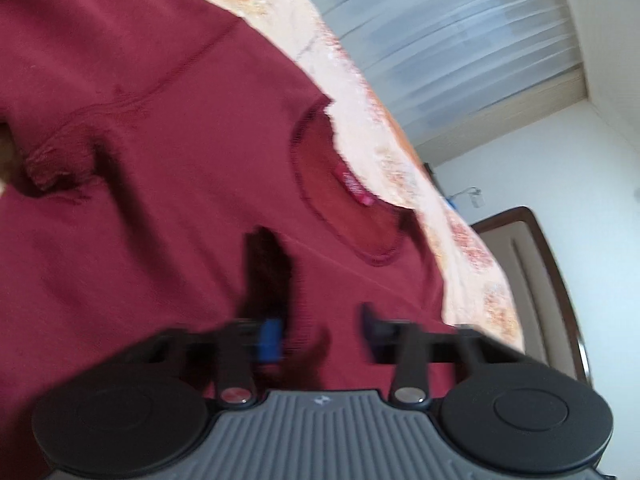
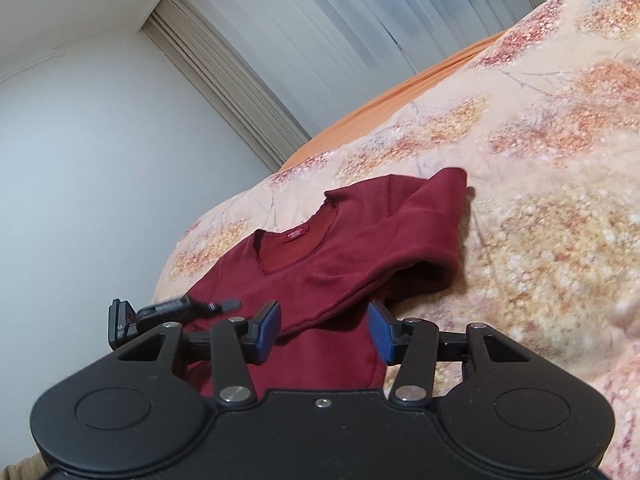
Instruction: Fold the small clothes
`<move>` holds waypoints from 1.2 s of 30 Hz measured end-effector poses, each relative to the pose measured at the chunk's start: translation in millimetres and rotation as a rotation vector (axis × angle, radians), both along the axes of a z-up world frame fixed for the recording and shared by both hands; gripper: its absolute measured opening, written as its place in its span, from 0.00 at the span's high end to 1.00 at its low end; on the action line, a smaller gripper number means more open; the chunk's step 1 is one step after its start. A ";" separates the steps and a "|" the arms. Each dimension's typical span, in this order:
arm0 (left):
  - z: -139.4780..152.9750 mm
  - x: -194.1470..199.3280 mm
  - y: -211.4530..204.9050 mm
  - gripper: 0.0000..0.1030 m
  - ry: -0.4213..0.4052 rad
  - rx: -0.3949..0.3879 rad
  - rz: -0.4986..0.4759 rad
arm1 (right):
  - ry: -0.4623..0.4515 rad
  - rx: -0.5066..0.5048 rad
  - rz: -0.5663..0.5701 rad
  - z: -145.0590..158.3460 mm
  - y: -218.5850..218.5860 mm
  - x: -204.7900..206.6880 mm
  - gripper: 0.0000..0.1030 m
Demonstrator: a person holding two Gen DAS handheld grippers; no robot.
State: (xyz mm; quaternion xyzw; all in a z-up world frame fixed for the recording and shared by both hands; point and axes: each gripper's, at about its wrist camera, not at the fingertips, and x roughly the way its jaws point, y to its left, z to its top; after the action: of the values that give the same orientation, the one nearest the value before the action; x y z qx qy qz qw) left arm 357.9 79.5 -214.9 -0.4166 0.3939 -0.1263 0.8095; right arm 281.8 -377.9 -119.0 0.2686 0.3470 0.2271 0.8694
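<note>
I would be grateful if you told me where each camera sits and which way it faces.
Left wrist: on the left tongs, looking down closely over the maroon shirt toward its neckline; those tongs show.
Right wrist: on the right tongs, low at the shirt's near edge, facing its collar; the left tongs show too.
Shared: shirt, floral bedspread, curtains.

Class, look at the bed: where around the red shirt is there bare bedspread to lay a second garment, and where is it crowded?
Widest bare patch: floral bedspread right of the sleeve of the shirt. A narrower strip lies between the collar and the orange sheet. Crowded: the near edge, where the left gripper and right gripper both sit.
</note>
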 end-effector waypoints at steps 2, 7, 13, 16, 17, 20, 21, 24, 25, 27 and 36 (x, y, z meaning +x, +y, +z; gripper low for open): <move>2.5 0.2 0.7 0.90 -0.009 0.025 -0.005 | -0.006 -0.010 -0.012 1.5 -3.7 4.1 0.50; 35.1 -1.9 7.0 0.93 -0.134 0.097 0.045 | -0.033 -0.027 -0.093 4.8 -21.9 38.8 0.50; 58.4 5.2 55.4 0.93 -0.129 0.228 0.289 | -0.010 -0.059 -0.147 -10.6 -31.1 110.5 0.50; 57.7 5.0 69.7 0.93 -0.110 0.265 0.300 | 0.021 -0.017 -0.134 -28.5 -26.2 140.1 0.50; 55.8 4.7 70.9 0.93 -0.102 0.278 0.297 | 0.030 -0.010 -0.126 -34.9 -23.1 148.8 0.50; 44.9 6.4 70.0 0.93 -0.082 0.292 0.274 | 0.068 -0.012 -0.124 -54.8 -13.9 172.0 0.53; 42.7 7.2 69.5 0.93 -0.076 0.298 0.265 | 0.088 -0.003 -0.131 -62.2 -12.9 178.3 0.53; 37.5 9.1 68.0 0.93 -0.073 0.303 0.247 | 0.121 0.043 -0.138 -78.6 -8.5 192.6 0.61; 36.3 8.1 67.2 0.93 -0.075 0.305 0.242 | 0.131 0.045 -0.136 -82.4 -5.9 197.3 0.62; 35.1 8.1 64.8 0.93 -0.074 0.312 0.226 | 0.142 0.054 -0.126 -89.0 -1.0 204.5 0.74; 41.4 26.0 39.4 0.93 -0.114 0.334 0.143 | 0.013 -0.023 -0.176 -39.9 -17.5 225.2 0.96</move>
State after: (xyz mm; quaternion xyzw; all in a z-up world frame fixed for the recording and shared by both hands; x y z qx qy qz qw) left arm 383.9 119.0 -173.5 -0.2956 0.3321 -0.0248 0.8954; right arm 507.0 -395.4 -158.9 0.2893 0.3303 0.1439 0.8868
